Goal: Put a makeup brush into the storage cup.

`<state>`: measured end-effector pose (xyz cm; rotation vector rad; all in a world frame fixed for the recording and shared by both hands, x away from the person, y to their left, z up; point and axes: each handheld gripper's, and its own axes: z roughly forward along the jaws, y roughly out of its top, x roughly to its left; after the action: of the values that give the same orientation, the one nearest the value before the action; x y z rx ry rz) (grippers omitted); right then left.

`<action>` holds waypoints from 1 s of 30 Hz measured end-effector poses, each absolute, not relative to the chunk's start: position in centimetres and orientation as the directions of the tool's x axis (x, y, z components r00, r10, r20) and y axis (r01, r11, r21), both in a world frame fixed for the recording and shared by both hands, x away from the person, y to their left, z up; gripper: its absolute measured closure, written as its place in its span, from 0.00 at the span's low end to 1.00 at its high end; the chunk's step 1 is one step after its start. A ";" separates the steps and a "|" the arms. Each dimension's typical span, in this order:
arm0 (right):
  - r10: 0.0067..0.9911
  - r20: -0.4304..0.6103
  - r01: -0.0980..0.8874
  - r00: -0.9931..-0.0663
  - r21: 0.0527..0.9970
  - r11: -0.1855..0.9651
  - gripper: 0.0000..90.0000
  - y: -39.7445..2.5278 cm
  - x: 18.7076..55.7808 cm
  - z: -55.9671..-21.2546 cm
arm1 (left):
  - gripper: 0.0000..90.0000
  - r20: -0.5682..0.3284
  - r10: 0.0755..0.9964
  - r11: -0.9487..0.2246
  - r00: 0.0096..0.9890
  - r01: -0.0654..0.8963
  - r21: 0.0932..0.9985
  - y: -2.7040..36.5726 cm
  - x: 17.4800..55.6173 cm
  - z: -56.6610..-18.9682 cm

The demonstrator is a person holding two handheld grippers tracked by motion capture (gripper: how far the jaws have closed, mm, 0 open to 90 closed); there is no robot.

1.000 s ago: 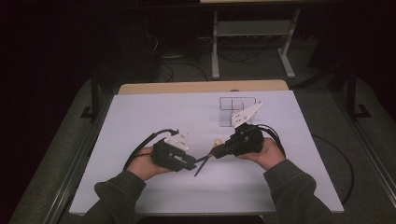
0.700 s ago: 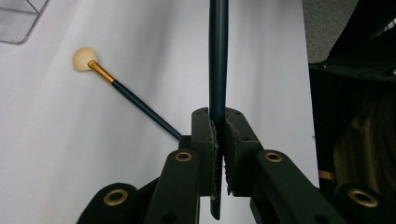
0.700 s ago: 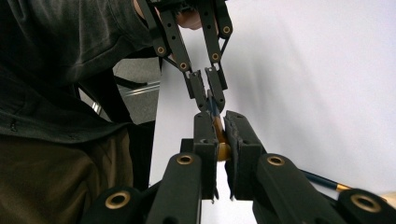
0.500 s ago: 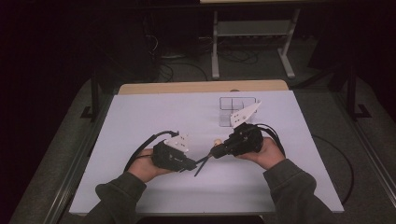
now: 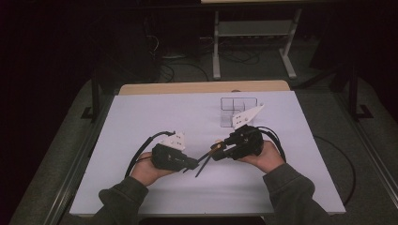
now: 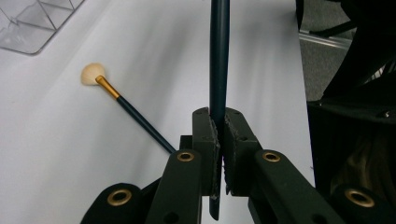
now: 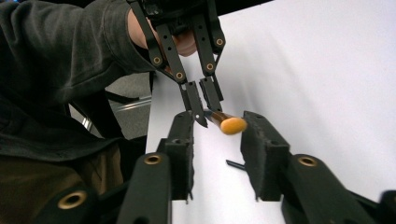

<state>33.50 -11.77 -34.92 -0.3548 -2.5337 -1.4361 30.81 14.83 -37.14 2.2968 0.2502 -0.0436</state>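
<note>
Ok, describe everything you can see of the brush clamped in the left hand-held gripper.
The brush has a slim, smooth, dark teal handle. In the right gripper view it ends in a gold ferrule and a small rounded tan bristle head. The left hand-held gripper is shut on the handle near its tail, with a short stub showing behind the pads. The brush is held above the white table, its head between the open jaws of the right hand-held gripper, apparently touching neither.

No readable text, label, brand, number or sign anywhere; grippers, brushes, clear organiser, white table surface all unmarked.
</note>
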 end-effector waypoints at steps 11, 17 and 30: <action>0.079 0.312 0.311 -0.947 0.825 0.472 0.91 -11.8 33.8 -35.0 | 0.93 -0.116 0.144 -0.654 0.983 0.182 0.735 14.7 30.8 -37.3; 0.070 0.289 0.283 -0.955 0.808 0.517 0.91 -11.4 33.7 -34.5 | 0.83 -0.111 0.135 -0.671 0.985 0.173 0.721 14.3 30.6 -37.3; 0.039 0.227 0.204 -0.973 0.771 0.603 0.91 -10.0 33.6 -32.5 | 0.93 -0.108 0.126 -0.685 0.986 0.165 0.710 13.7 30.4 -37.4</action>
<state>33.62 -10.03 -32.48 -0.2030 -2.6415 -1.3068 30.43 13.70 -37.43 2.3331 0.2022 -0.0637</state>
